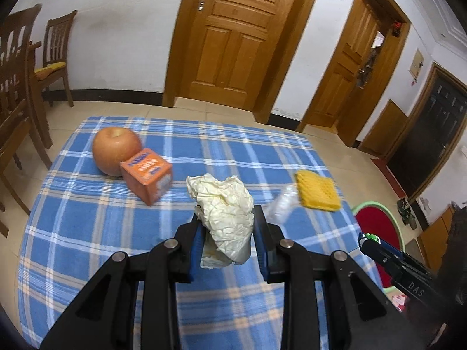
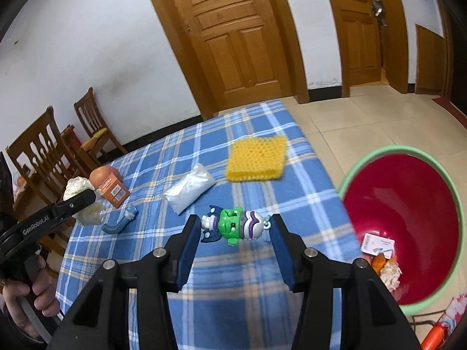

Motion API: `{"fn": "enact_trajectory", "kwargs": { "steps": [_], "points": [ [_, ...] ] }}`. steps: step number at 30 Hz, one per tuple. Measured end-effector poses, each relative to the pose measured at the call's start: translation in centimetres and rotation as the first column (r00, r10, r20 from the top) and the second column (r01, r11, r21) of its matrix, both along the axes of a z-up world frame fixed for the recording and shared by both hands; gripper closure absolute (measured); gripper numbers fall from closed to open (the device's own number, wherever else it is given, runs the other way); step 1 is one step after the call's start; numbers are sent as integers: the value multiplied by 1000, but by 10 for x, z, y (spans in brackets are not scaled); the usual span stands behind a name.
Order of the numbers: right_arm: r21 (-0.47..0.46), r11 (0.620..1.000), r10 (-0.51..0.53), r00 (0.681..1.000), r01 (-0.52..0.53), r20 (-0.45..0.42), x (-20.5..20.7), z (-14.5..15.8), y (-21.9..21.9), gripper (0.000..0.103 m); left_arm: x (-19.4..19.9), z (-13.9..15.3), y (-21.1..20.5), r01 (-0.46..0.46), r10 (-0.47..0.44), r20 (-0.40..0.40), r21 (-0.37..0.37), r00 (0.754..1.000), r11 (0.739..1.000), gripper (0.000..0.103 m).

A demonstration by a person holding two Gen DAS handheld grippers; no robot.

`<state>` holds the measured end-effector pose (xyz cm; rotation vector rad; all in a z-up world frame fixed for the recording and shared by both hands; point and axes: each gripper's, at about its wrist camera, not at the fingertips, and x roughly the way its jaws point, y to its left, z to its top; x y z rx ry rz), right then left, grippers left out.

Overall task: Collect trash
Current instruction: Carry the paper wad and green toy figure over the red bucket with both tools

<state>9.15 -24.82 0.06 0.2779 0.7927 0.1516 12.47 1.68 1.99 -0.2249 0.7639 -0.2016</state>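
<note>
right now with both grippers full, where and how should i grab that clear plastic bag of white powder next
Grip the plastic bag across its narrow width near the middle, coming from above. It lies flat and long on the tablecloth, clear of the yellow knitted square, so the jaws can likely straddle it crosswise.

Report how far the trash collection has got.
Done: some scraps already lie in the red basin beside the table. In hand: the left tongs are clamped on a crumpled paper wad, and the right tongs grip a small green toy figure. Left on the checked tablecloth: a clear plastic bag, a yellow knitted square, an orange box and an apple.
</note>
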Motion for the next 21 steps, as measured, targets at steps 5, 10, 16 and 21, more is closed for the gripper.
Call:
{"fn": "enact_trajectory", "kwargs": {
  "steps": [5, 10, 16, 21],
  "points": [
    [-3, 999, -46, 999, 46, 6, -14, 4, -22, 51, -8, 7, -28, 66, -66, 0, 1, 998, 998, 73],
    [2, 995, -98, 995, 98, 15, -26, 8, -45, 51, -11, 12, -57, 137, -137, -5, -9, 991, 991, 73],
    [9, 985, -172, 985, 171, 25, -39, 10, -77, 51, -9, 14, -93, 216, -216, -10, -23, 976, 976, 73],
    [26, 973, -228, 973, 227, 28, -49, 8, -103, 51, -6, 7, -122, 277, -278, -36, -32, 960, 960, 73]
  ]
}}
